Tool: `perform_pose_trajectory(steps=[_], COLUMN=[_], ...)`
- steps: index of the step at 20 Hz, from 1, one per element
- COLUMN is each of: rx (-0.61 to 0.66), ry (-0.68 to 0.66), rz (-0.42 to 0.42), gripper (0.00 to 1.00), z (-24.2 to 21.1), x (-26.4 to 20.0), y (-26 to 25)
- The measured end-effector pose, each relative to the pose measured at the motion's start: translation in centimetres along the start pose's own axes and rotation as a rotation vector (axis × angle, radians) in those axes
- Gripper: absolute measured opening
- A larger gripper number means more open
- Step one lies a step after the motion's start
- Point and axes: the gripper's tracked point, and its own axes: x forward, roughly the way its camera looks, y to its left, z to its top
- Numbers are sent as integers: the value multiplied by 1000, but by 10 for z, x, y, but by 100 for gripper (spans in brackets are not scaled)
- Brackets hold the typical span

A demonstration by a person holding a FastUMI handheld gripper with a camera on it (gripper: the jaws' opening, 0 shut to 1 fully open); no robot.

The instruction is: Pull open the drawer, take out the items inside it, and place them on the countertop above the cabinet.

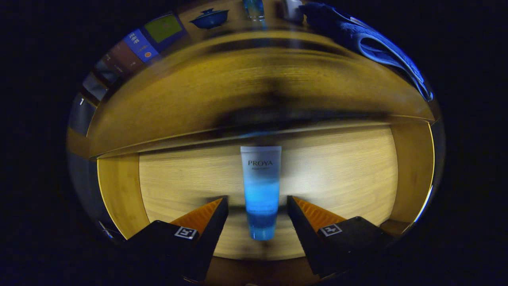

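Below me the wooden drawer (337, 174) stands pulled open, and a squeeze tube (260, 190) lies flat on its pale floor, cap end pointing toward me, between the spread fingers of my claw (258, 208), neither touching it. Beyond the drawer front, the table (238, 79) carries a dark lidded bowl (209, 18), a blue cloth (369, 39) and several flat cards (139, 43).

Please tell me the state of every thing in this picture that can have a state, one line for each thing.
Wooden drawer: pulled open, not yet emptied.
White and blue cosmetic tube: lying flat on the drawer floor, between the fingers, touched by neither.
Gripper: open, one finger on each side of the tube.
Blue lidded bowl: upright on the countertop, lid on.
Blue cloth: draped on the countertop, hanging over its edge.
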Motion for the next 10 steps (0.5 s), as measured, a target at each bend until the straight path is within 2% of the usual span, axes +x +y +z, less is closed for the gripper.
perform_pose_trajectory(steps=[2, 3, 6, 7, 8, 10], rx=[-26, -42, -64, -63, -68, -87], ry=[1, 0, -18, -20, -23, -38], rz=[-45, -72, -79, -79, -79, -86], gripper=[89, 80, 51, 51, 46, 46], z=[2, 1, 5, 3, 5, 8], x=[4, 6, 2, 5, 7, 5], y=[-9, -13, -13, -13, -12, -11])
